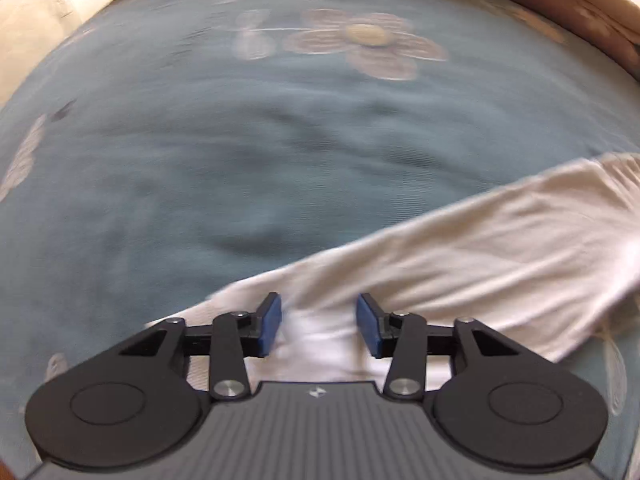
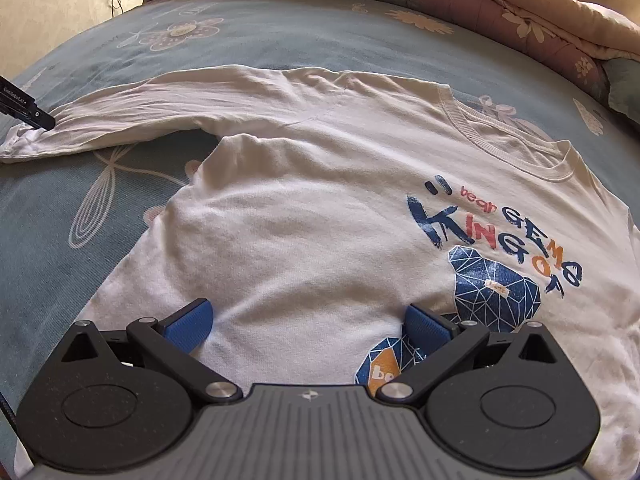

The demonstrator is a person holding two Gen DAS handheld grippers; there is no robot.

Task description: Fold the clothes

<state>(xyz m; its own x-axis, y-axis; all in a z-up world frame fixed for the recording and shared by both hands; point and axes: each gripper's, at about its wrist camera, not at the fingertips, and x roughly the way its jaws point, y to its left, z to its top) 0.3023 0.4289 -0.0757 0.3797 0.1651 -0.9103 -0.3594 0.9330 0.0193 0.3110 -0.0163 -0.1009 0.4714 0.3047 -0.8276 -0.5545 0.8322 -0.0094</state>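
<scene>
A white long-sleeved shirt [image 2: 320,208] with a blue and orange bear print lies spread face up on the bed. Its left sleeve [image 2: 160,108] stretches out to the left. My left gripper [image 1: 319,320] stands open over the cuff end of that sleeve [image 1: 460,256], with white cloth lying between its blue pads. In the right wrist view the left gripper [image 2: 42,120] shows as a dark tip touching the cuff. My right gripper [image 2: 308,320] is wide open, low over the shirt's body beside the print, holding nothing.
The bed is covered by a blue-grey sheet [image 1: 240,140] with pale flower and dragonfly patterns. A pink quilt [image 2: 480,4] is bunched along the far side. Pale floor [image 2: 60,8] with a cable lies beyond the far left corner.
</scene>
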